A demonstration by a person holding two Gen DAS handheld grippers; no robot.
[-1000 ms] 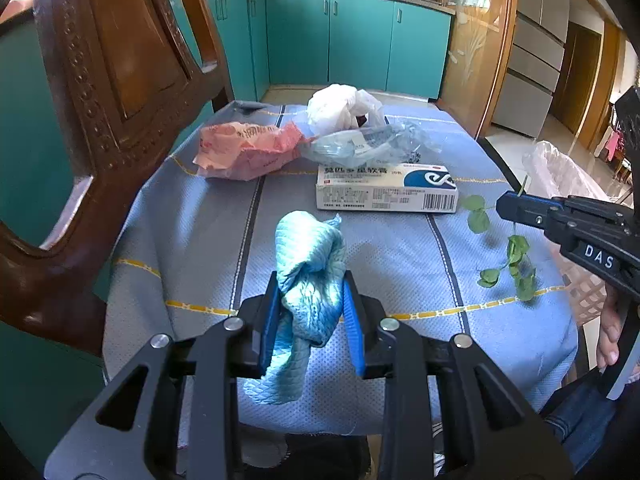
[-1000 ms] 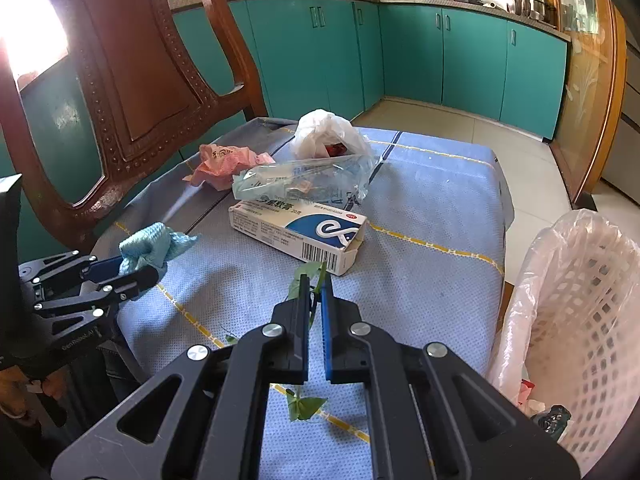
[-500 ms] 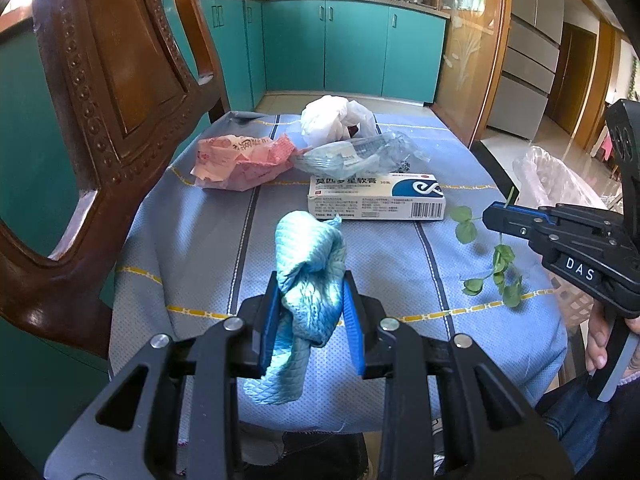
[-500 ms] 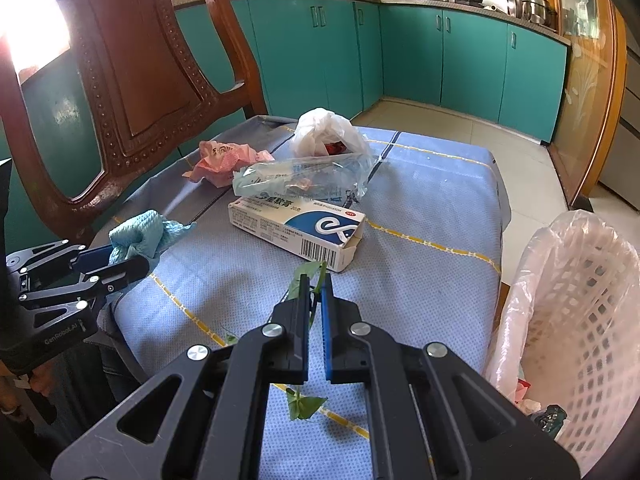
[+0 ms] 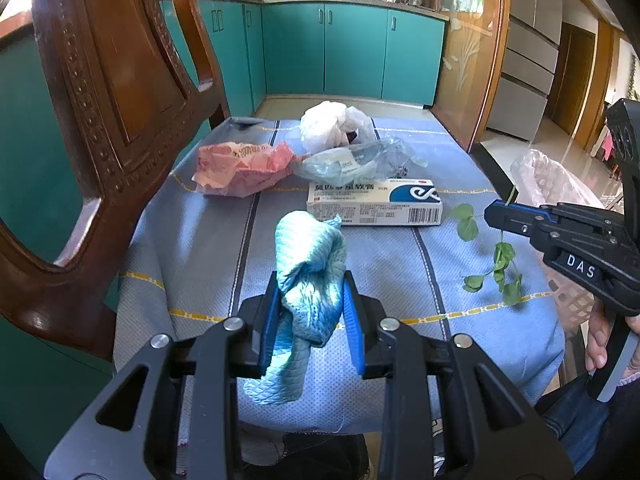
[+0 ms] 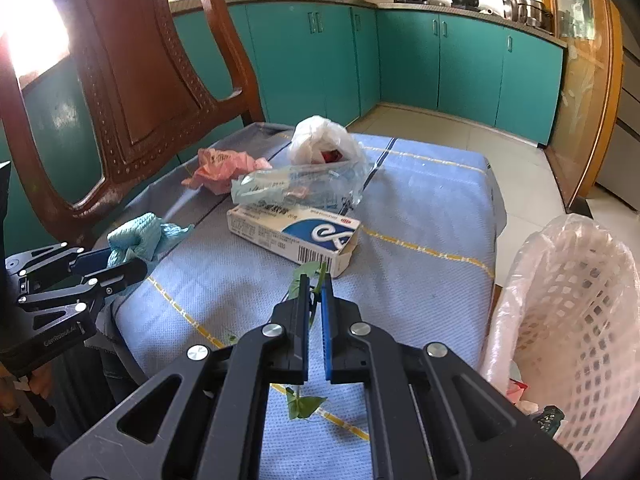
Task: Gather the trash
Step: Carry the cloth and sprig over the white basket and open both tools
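Teal cloth (image 5: pixel 310 276) clamped in left hand-held gripper (image 5: pixel 312 320); leafy sprig (image 6: pixel 306 278) pinched in right hand-held gripper (image 6: pixel 316 312); box (image 5: pixel 376 204) and wrappers (image 5: pixel 244 168) remain on worktop (image 5: pixel 400 272); lined basket (image 6: pixel 568 320) awaits.

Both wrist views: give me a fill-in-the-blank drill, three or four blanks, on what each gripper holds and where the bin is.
1. The left gripper is shut on a light ____ cloth.
2. The right gripper pinches a leafy green ____.
3. The white basket is lined with a plastic ____.
4. The medicine box lies on the ____ tablecloth.

Missing words: blue; sprig; bag; blue
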